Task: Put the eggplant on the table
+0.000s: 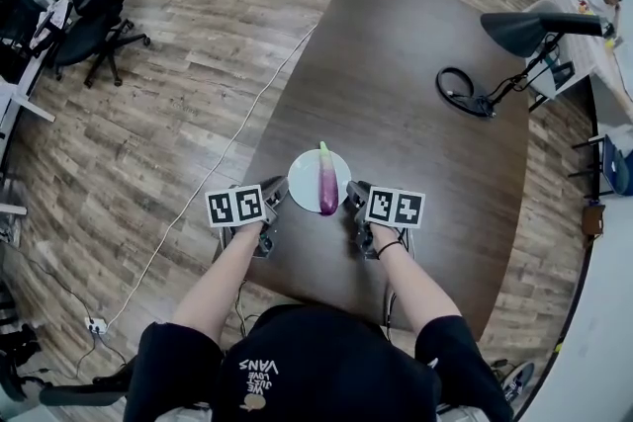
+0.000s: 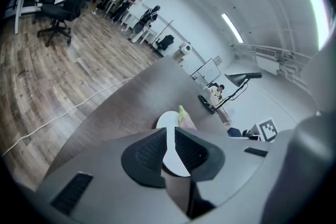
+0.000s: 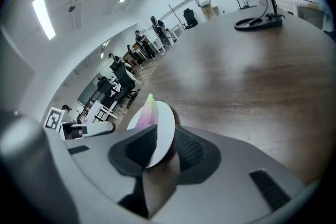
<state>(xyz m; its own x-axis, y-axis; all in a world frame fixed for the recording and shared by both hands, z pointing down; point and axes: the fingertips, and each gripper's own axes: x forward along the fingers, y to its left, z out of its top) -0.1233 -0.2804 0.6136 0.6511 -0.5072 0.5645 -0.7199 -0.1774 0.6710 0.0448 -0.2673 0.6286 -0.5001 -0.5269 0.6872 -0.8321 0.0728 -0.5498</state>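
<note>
A purple eggplant with a green tip lies on a small white plate near the front edge of the dark wooden table. My left gripper is shut on the plate's left rim and my right gripper on its right rim. In the left gripper view the plate runs as a thin white edge between the jaws of the gripper, with the eggplant beyond. The right gripper view shows the plate clamped in that gripper and the eggplant on it. Whether the plate rests on the table is unclear.
A black desk lamp with a ring base stands at the table's far right. An office chair and desks stand far left on the wood floor. A white cable runs along the floor left of the table.
</note>
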